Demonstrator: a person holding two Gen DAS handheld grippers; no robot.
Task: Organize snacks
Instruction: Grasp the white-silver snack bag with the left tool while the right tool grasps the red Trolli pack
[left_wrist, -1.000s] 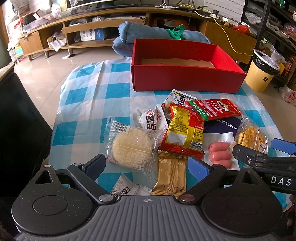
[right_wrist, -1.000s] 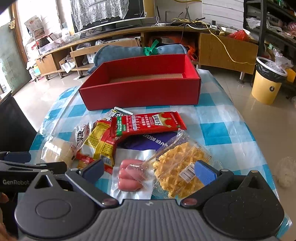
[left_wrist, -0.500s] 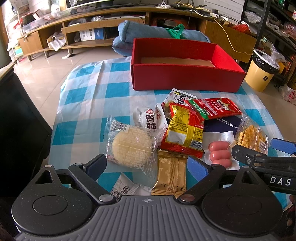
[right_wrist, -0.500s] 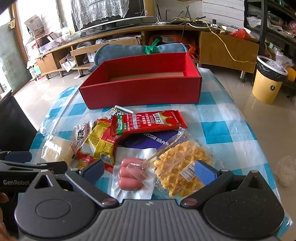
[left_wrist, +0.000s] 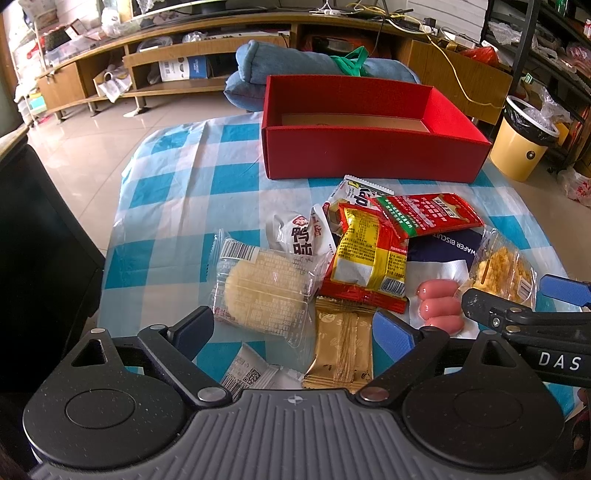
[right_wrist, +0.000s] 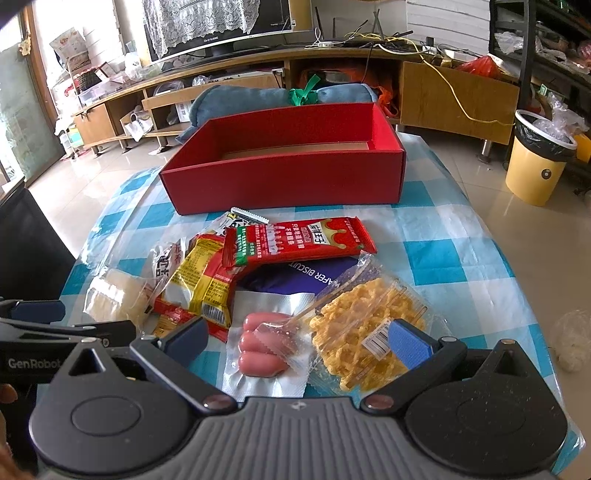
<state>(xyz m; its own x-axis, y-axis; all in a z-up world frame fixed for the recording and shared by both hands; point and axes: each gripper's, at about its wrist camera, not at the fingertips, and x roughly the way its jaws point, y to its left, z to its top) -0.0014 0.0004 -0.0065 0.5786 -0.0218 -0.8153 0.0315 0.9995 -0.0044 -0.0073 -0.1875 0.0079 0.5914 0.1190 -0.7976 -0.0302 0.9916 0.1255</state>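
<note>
Bench (left_wrist: 177, 177): blue-and-white checked cloth.

Red box (left_wrist: 369, 155): open-topped, at 12 o'clock on the bench, nothing seen inside.

Snacks: heaped at centre, just in front of the box, none in it.
- Rice cracker (left_wrist: 264, 286), clear wrap, at 9 o'clock of the heap.
- White pack (left_wrist: 299, 240), behind the cracker, touching it.
- Yellow pack (left_wrist: 369, 258), centre, overlapping a red-and-green pack (left_wrist: 428, 214) at 1 o'clock.
- Gold sachet (left_wrist: 341, 347), at 6 o'clock, its far end under the yellow pack.
- Wafer pack (right_wrist: 306, 277), dark blue, under the red-and-green one.
- Sausages (right_wrist: 258, 345), 3 in a clear pouch, at 5 o'clock.
- Waffle (right_wrist: 365, 332), clear wrap, at 3 o'clock, its edge over the sausages.

Left claw (left_wrist: 293, 332): fingers spread wide, empty, hovering over the cracker and sachet.

Right claw (right_wrist: 299, 336): fingers spread wide, empty, hovering over the sausages and waffle.
</note>
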